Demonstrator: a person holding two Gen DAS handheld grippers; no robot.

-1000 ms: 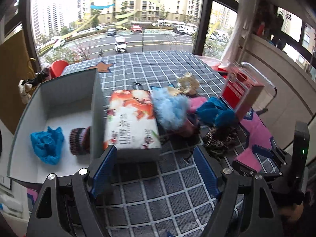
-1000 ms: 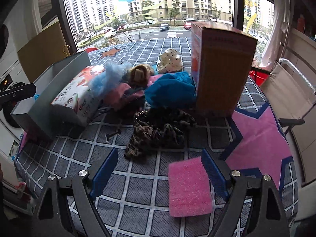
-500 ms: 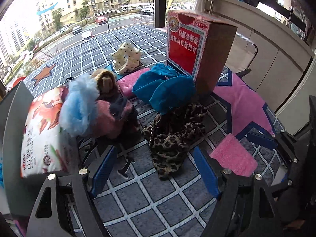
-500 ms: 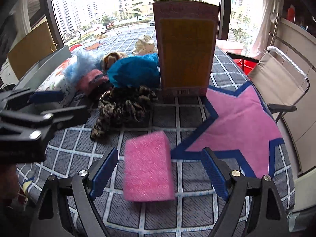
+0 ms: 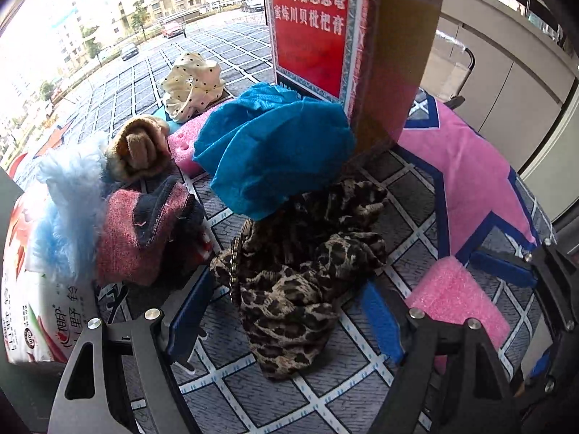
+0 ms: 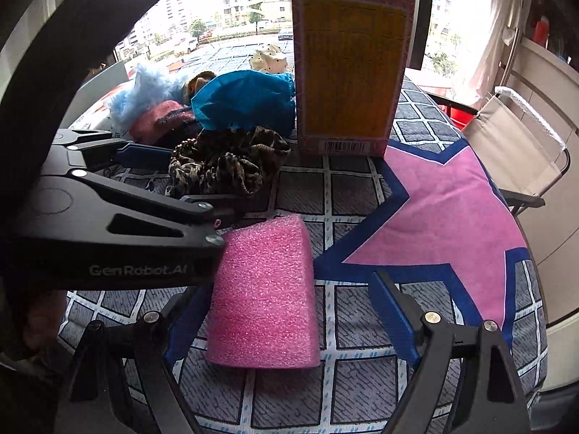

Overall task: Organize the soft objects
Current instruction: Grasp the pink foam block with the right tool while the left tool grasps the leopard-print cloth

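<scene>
A leopard-print cloth (image 5: 296, 282) lies on the checked table, and my open left gripper (image 5: 286, 320) straddles its near end. In the right wrist view the cloth (image 6: 224, 162) lies beyond the left gripper (image 6: 188, 177). A pink foam block (image 6: 264, 293) lies flat between the fingers of my open right gripper (image 6: 293, 320), and shows at the right of the left wrist view (image 5: 459, 300). Behind lie a blue cloth (image 5: 271, 152), a pink-and-navy knit (image 5: 144, 231), light blue fluff (image 5: 68, 213), a tan roll (image 5: 139, 148) and a dotted cream scrunchie (image 5: 191, 86).
A tall red carton (image 5: 347, 43) stands upright behind the blue cloth, its yellow side in the right wrist view (image 6: 351, 61). A printed tissue pack (image 5: 32, 318) lies at the left. A second pink foam piece (image 5: 181, 144) lies under the pile. A folding chair (image 6: 521, 141) stands past the table's right edge.
My left gripper swung right from the grey box and closed in on the leopard cloth. My right gripper moved forward so the pink foam now lies between its fingers.
</scene>
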